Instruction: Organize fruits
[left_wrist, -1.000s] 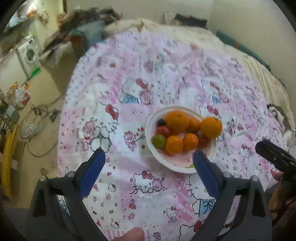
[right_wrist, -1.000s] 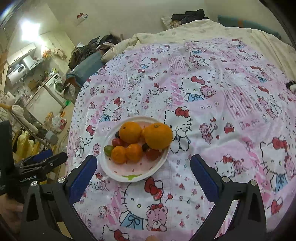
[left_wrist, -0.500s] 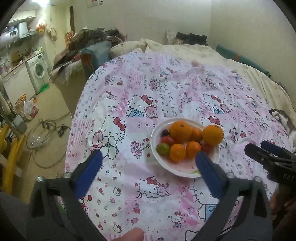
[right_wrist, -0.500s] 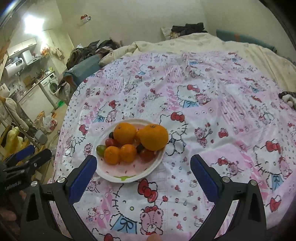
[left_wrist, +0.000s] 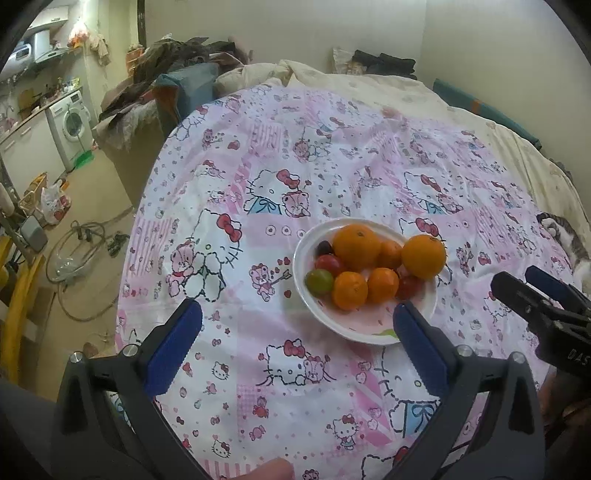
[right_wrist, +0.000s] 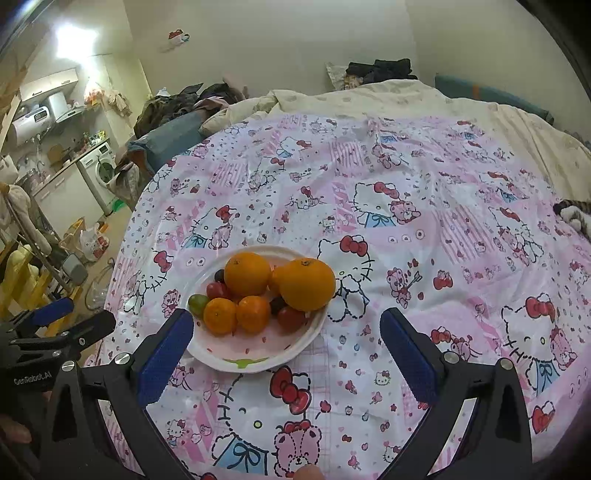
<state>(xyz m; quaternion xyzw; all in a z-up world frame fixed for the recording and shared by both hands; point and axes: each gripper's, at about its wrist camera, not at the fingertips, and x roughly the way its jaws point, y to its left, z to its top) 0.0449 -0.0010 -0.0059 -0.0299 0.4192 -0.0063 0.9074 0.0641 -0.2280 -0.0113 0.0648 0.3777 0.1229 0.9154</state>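
A white plate sits on the pink cartoon-print bedspread. On it lie two big oranges, small tangerines, red cherry tomatoes, a green tomato and a dark grape. My left gripper hovers open just short of the plate, nothing between its blue pads. My right gripper is open too, its left finger overlapping the plate's near-left rim. Each gripper shows at the edge of the other's view.
The bed's left edge drops to a floor with cables, bags and a washing machine. Clothes are piled at the bed's far left. A cat's paw lies at the right edge. A cream duvet lies beyond.
Both cameras have tilted up slightly, so the plate sits a little lower in view. The left gripper's jaws widened slightly. The fruit has not moved.
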